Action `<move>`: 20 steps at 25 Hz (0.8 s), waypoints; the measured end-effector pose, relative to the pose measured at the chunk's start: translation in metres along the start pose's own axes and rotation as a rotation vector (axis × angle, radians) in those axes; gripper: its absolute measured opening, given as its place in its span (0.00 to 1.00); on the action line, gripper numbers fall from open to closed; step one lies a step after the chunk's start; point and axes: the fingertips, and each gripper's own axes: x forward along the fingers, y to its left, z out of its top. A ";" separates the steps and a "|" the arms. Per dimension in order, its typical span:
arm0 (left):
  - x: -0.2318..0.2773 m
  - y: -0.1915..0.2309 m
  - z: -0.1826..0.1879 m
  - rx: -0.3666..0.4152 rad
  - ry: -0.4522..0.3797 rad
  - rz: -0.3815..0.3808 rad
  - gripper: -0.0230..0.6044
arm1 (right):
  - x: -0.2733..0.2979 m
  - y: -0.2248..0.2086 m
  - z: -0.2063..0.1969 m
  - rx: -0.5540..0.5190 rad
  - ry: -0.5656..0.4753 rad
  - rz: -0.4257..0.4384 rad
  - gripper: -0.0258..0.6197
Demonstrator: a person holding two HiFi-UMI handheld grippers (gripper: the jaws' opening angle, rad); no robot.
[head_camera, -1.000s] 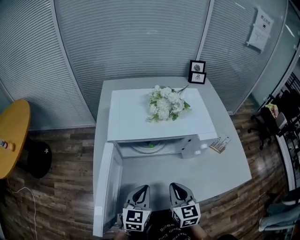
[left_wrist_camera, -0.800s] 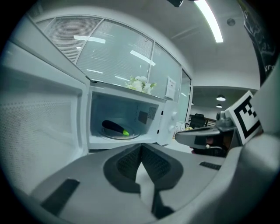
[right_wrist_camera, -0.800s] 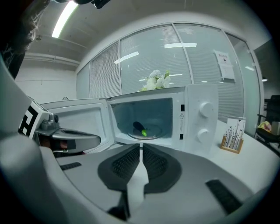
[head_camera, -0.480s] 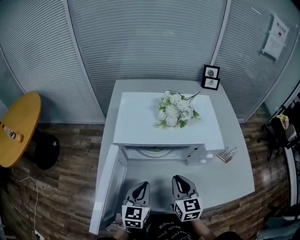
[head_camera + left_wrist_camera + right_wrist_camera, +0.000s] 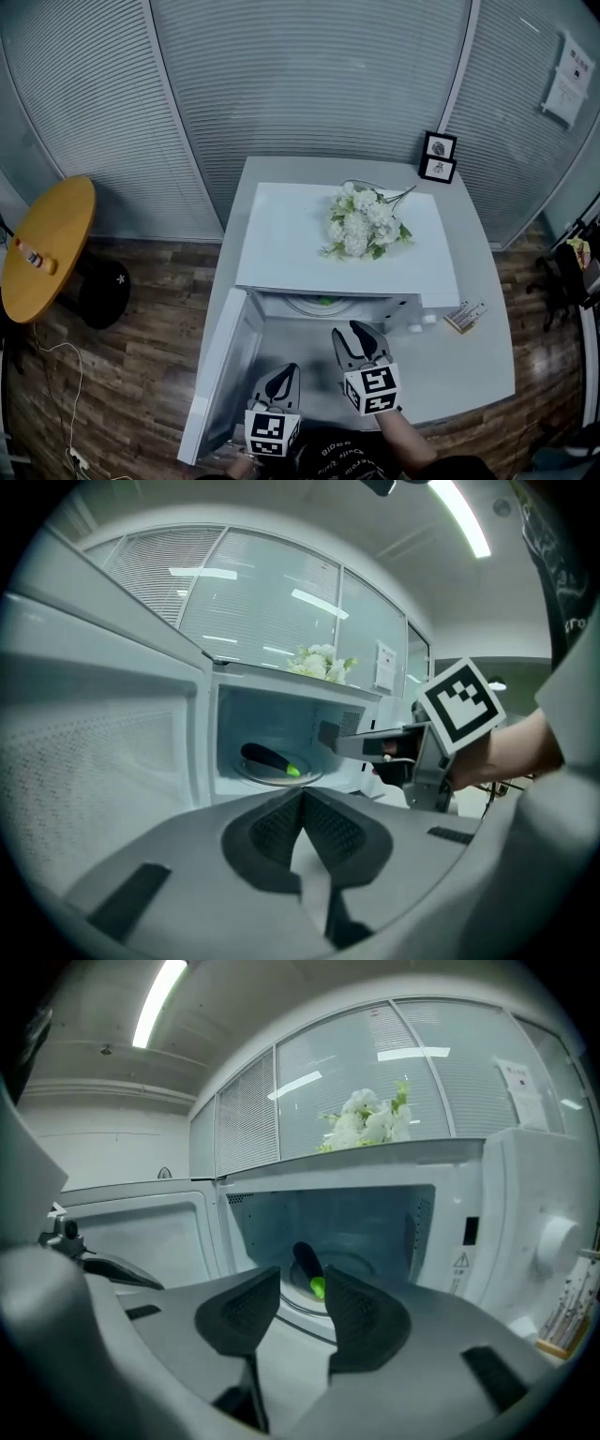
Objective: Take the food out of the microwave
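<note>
A dark, elongated food item (image 5: 304, 1262) with a bright green tip is seen lying on the glass turntable (image 5: 246, 774) inside the open microwave (image 5: 281, 234), which is set toward the far edge of the grey worktop (image 5: 455, 366) (white flowers (image 5: 364, 220) are laid on top). The jaws of the right gripper (image 5: 302, 1281) have just been opening and are spread, with nothing between them; those of the left gripper (image 5: 302, 795) are pressed together. The worktop is surrounded by a wood floor (image 5: 122, 375) and slatted glass walls (image 5: 309, 84).

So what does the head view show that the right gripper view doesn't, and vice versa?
Only the head view: the yellow round table, two small picture frames and the wood floor. Only the right gripper view: the ceiling light and the food's dark body. Both: the open microwave, the white flowers on it and the food's green tip.
</note>
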 end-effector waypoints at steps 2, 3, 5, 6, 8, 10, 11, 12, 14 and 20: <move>0.000 0.002 -0.001 -0.003 0.001 0.013 0.05 | 0.011 -0.002 0.002 -0.009 0.009 0.008 0.26; 0.000 0.003 0.000 -0.005 0.000 0.020 0.05 | 0.016 -0.003 0.003 -0.013 0.014 0.011 0.26; 0.000 0.005 0.000 -0.012 -0.004 0.033 0.05 | 0.026 -0.004 0.004 -0.017 0.025 0.020 0.26; 0.000 0.006 0.001 -0.014 -0.006 0.040 0.05 | 0.032 -0.005 0.004 -0.019 0.030 0.024 0.27; 0.000 0.009 0.000 -0.018 -0.006 0.057 0.05 | 0.042 -0.006 0.004 -0.025 0.043 0.032 0.28; -0.002 0.012 -0.001 -0.024 -0.001 0.077 0.05 | 0.052 -0.007 0.003 -0.030 0.060 0.038 0.29; -0.003 0.014 -0.002 -0.028 0.002 0.086 0.05 | 0.057 -0.007 0.003 -0.035 0.069 0.039 0.29; -0.004 0.015 -0.003 -0.032 0.005 0.093 0.05 | 0.062 -0.008 0.002 -0.041 0.078 0.039 0.30; -0.005 0.017 -0.004 -0.036 0.011 0.102 0.05 | 0.072 -0.009 0.000 -0.055 0.099 0.040 0.31; -0.007 0.020 -0.007 -0.048 0.018 0.122 0.05 | 0.102 -0.008 -0.010 -0.078 0.171 0.053 0.33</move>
